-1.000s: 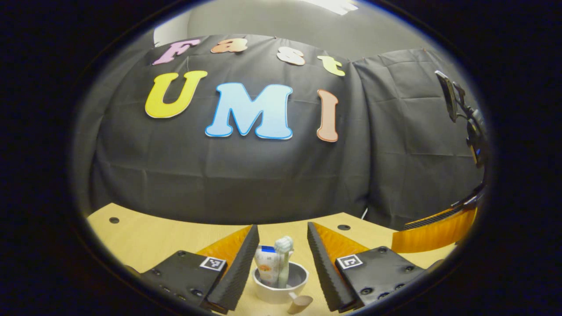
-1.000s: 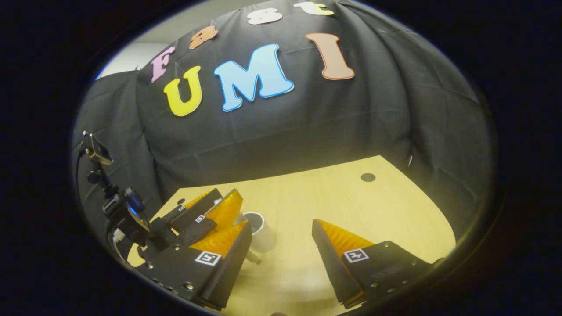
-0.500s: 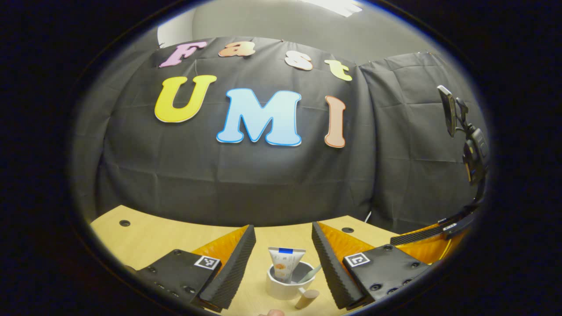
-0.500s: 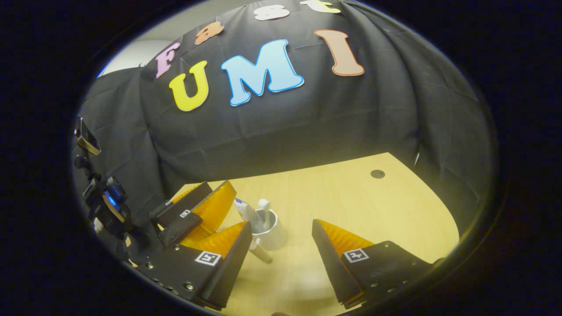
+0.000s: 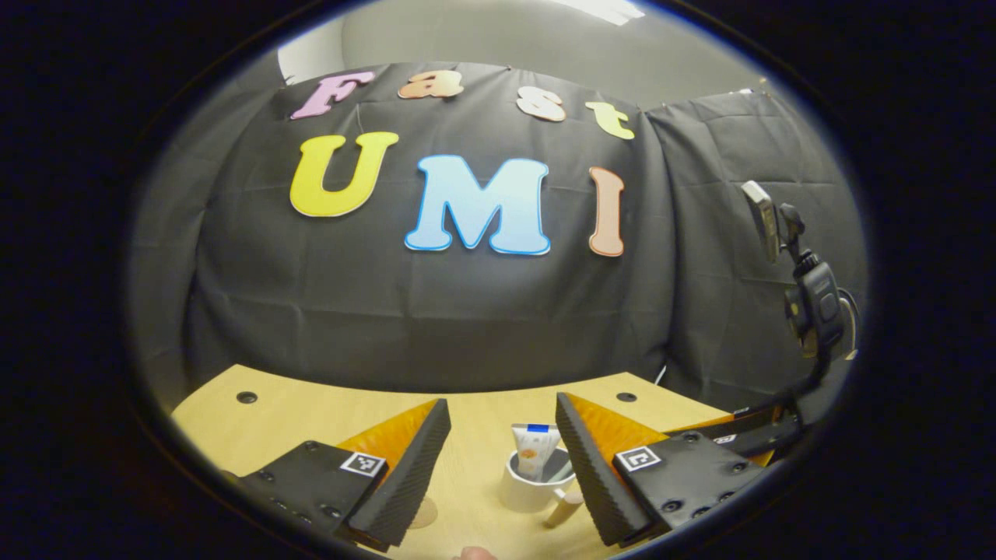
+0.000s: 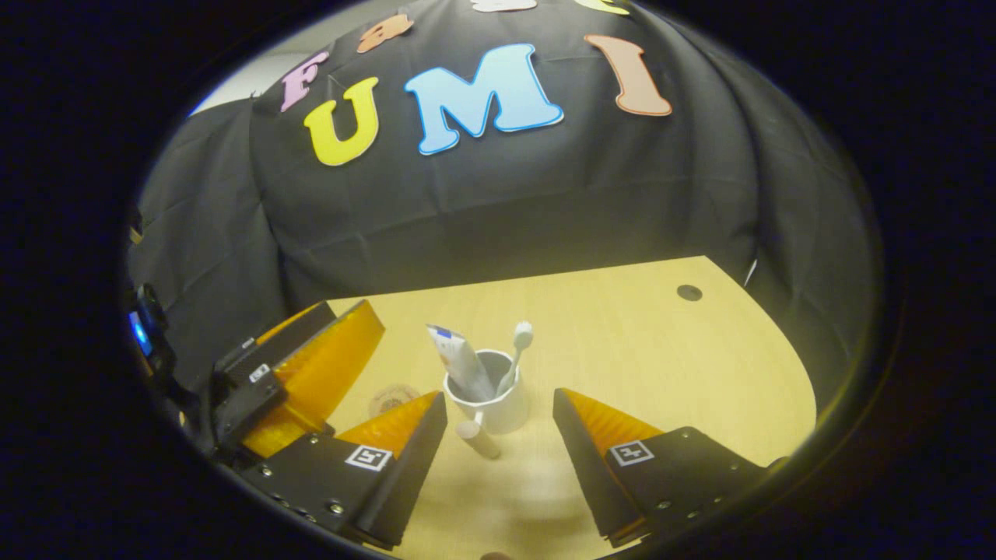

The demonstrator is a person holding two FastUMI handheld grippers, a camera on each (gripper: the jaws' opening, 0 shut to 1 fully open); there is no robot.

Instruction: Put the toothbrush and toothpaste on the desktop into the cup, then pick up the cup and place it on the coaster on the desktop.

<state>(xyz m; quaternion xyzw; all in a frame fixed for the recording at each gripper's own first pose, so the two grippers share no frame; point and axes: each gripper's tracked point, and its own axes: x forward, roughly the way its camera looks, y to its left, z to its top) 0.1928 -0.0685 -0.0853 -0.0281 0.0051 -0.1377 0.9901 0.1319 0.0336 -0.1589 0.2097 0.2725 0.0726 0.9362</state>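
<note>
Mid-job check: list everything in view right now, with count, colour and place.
Cup: one, white, wooden-looking handle, on the desk, not on the coaster.
Toothpaste: one, white tube, standing in the cup.
Toothbrush: one, pale, head up, in the cup.
Coaster: one, brown, round, on the desk left of the cup in the right gripper view.
Desk: one, light wood, dark holes.
Left gripper: open, cup ahead between its fingers.
Right gripper: open, just short of the cup.
</note>
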